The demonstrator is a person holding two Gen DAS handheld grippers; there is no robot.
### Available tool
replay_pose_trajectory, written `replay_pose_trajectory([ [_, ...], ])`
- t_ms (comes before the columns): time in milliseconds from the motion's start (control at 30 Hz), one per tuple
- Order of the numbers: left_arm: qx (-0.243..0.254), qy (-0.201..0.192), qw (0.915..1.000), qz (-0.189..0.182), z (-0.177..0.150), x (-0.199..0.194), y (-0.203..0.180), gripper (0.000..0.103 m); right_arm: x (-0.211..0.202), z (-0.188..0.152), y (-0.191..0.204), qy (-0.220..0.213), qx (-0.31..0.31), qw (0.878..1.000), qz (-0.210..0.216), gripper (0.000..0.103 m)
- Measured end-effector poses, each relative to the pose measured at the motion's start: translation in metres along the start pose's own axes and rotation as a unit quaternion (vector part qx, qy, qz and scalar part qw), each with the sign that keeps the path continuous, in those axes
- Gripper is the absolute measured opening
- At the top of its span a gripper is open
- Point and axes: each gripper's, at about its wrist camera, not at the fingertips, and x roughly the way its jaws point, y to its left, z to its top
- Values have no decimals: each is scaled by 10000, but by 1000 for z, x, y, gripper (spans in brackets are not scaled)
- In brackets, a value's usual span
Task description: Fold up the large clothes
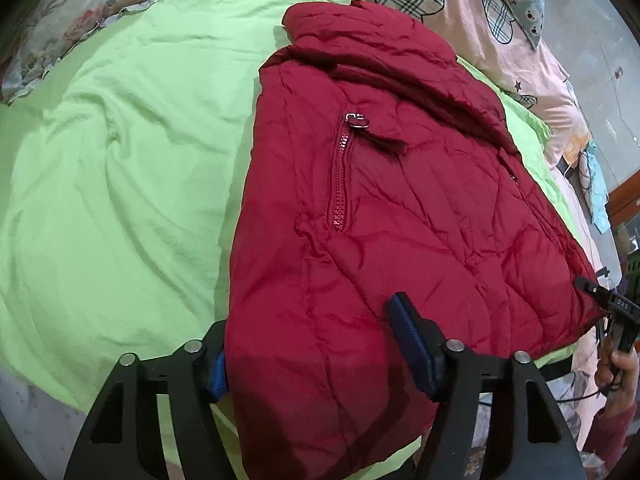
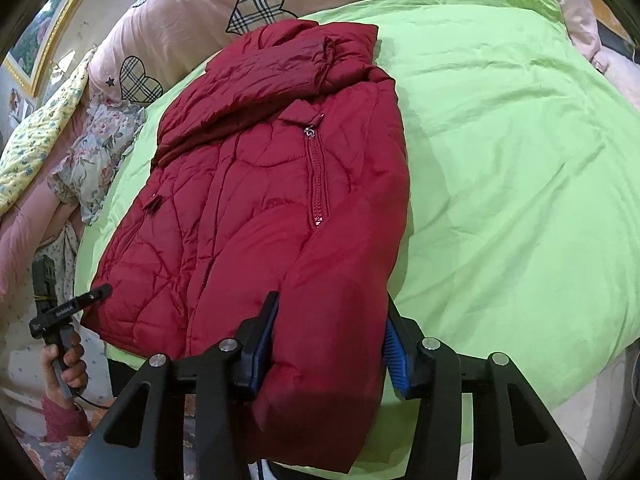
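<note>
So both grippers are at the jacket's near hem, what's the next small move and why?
Probably close both jaws on the hem. The left gripper and right gripper each straddle the red jacket, jaws wide open around fabric, while it lies flat on the green sheet.

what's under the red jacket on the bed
The red jacket lies on a light green sheet, which shows on all sides of it. Whatever lies directly beneath the jacket is covered and cannot be seen.

The left gripper is spread wide, its blue pads apart with red fabric between them. The right gripper is likewise spread, blue pads flanking bunched fabric, pointing forward and slightly downward.
</note>
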Motion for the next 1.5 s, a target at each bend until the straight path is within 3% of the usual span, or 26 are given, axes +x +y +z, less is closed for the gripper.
replay_pose_trajectory([
  [133, -49, -56, 9998, -172, -1, -1, 1, 40, 0, -2, 2, -62, -28, 10000, 28, 42],
  [433, 116, -206, 9994, -243, -7, -11, -3, 21, -12, -8, 2, -300, -60, 9988, 371, 24],
  [667, 257, -322, 9983, -424, -6, -29, 2, 17, -22, -7, -9, -408, 65, 9942, 989, 22],
  [900, 201, -546, 9956, -739, 21, -45, 13, 16, -32, 18, -18, -727, 243, 9829, 1673, 21],
  [1267, 213, -1092, 9899, -881, 61, -59, 9, 16, -38, 58, -13, -1175, 135, 9739, 1938, 20],
  [1500, 4, -1361, 9864, -919, 91, -58, 8, 16, -39, 99, -6, -1593, -36, 9702, 1826, 20],
])
